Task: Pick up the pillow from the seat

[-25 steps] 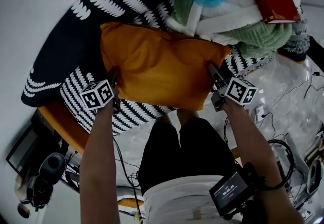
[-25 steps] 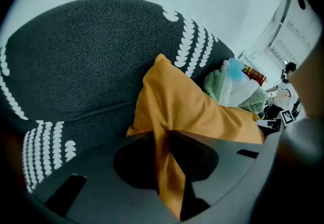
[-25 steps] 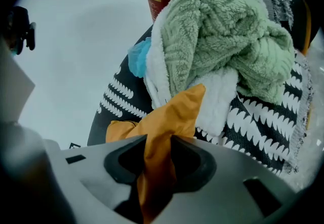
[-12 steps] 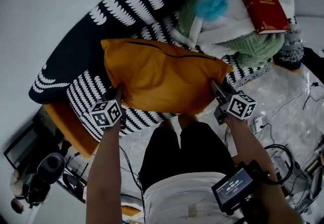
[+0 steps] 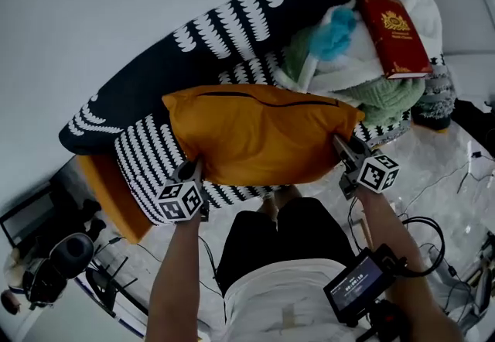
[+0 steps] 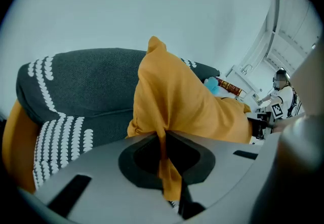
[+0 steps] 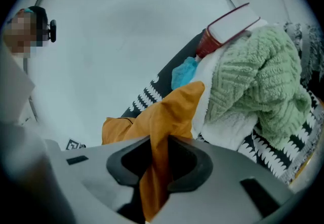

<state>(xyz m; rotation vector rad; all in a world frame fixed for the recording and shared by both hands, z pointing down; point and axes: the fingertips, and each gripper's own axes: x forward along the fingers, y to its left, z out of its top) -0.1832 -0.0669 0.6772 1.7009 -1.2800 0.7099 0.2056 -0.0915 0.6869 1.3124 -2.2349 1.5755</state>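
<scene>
An orange pillow [image 5: 263, 135] hangs stretched between both grippers, lifted in front of the black-and-white patterned seat [image 5: 147, 159]. My left gripper [image 5: 192, 172] is shut on the pillow's lower left corner, and orange fabric [image 6: 164, 159] runs pinched between its jaws. At the pillow's right corner my right gripper [image 5: 346, 152] is shut too, with a fold of the fabric [image 7: 159, 167] clamped in its jaws. The pillow's dark zip line faces up along its top edge.
On the seat's right end lies a heap of green and white blankets [image 5: 371, 77] with a red book [image 5: 397, 35] on top and a blue fluffy thing [image 5: 336, 31]. The seat's dark back [image 5: 232, 23] stands against a pale wall. Cables and a camera rig [image 5: 46, 271] crowd the floor.
Both grippers have come lower in the head view with the pillow held between them. The pillow has come away from the seat cushion and now hangs wider and flatter.
</scene>
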